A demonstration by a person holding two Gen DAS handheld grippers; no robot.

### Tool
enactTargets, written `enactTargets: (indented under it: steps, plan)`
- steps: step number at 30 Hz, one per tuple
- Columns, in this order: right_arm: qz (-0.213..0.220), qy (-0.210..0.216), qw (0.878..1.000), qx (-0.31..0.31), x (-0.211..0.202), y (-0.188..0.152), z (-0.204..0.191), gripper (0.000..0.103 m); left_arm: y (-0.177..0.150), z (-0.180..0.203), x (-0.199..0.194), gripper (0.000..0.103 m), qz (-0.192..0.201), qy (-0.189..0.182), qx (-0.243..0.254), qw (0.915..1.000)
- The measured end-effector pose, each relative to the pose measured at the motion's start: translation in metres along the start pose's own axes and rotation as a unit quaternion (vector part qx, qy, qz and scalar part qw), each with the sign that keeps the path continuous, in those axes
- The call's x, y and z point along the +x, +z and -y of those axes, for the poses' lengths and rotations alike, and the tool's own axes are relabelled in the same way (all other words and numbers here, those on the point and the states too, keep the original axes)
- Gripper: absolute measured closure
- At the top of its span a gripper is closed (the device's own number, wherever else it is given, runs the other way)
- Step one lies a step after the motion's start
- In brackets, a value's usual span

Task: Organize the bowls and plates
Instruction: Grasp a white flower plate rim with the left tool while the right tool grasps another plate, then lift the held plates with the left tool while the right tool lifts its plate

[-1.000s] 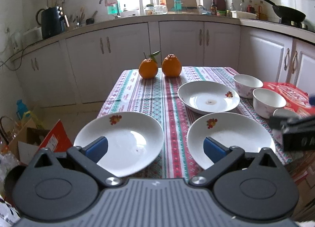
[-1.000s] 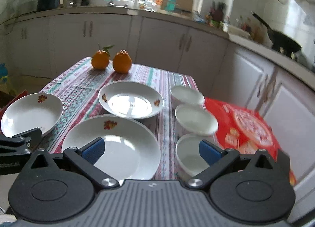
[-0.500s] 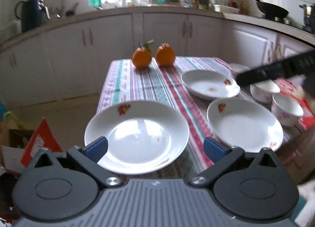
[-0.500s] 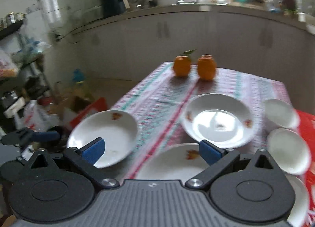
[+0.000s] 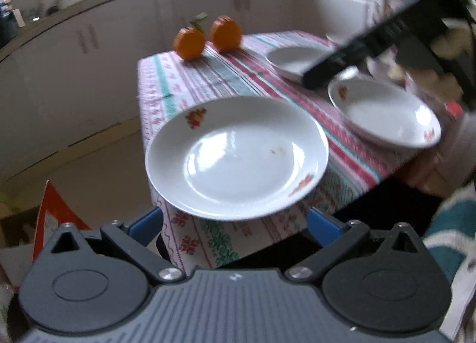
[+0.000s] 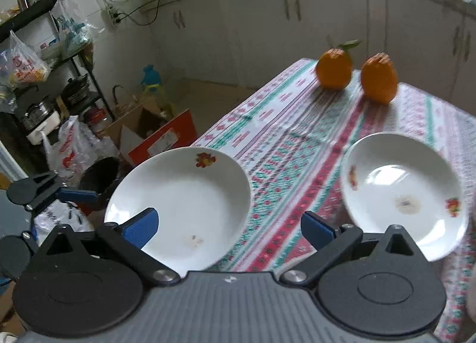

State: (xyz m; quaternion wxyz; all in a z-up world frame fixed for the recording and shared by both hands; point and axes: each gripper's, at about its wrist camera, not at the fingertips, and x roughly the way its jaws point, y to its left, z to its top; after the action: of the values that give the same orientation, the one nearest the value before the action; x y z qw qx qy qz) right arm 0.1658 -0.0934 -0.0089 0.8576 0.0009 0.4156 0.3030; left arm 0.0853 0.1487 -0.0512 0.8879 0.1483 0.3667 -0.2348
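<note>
Plates sit across a table [image 5: 226,75] covered in a striped red, green and white cloth. The nearest plate [image 5: 238,158], white with small fruit prints on its rim, lies at the table's near left corner, its edge hanging slightly past the cloth's fold. The left claw [image 5: 235,225] is held just short of that plate, low at the table's edge, its blue fingers [image 5: 145,224] spread wide with nothing between them. The right claw [image 6: 229,227] is likewise released and empty, held above the near part of the table; one blue finger [image 6: 139,225] shows over the same corner plate [image 6: 181,206] and the other over bare cloth. To the right of it in that view lies a second plate [image 6: 401,194], with a faint mark in its well. The left view shows another plate [image 5: 386,113] at the near right of the table and a further one [image 5: 294,60] behind it, partly hidden by the dark body of the right claw crossing above. Two oranges [image 6: 357,75] stand side by side at the far end of the table, one with a green leaf. On the floor to the left stand a red cardboard box [image 6: 160,140] and plastic bags [image 6: 74,149].
</note>
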Motion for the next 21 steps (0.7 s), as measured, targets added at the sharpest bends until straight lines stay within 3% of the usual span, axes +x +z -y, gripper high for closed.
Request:
enactTargets:
  steps: [9,13,21]
  plan:
    - [-0.097,0.023,0.995,0.012,0.053,0.023,0.004,0.015,0.006,-0.016,0.020,0.002,-0.028,-0.030,0.029,0.9988]
    - [-0.108,0.026,0.994,0.010,0.064,0.028,0.005,0.018,0.009,-0.022,0.025,0.003,-0.032,-0.045,0.031,0.9980]
    - [-0.128,0.046,0.990,0.024,0.078,0.035,0.016,0.040,0.014,-0.026,0.033,0.006,-0.044,-0.063,0.037,0.9963]
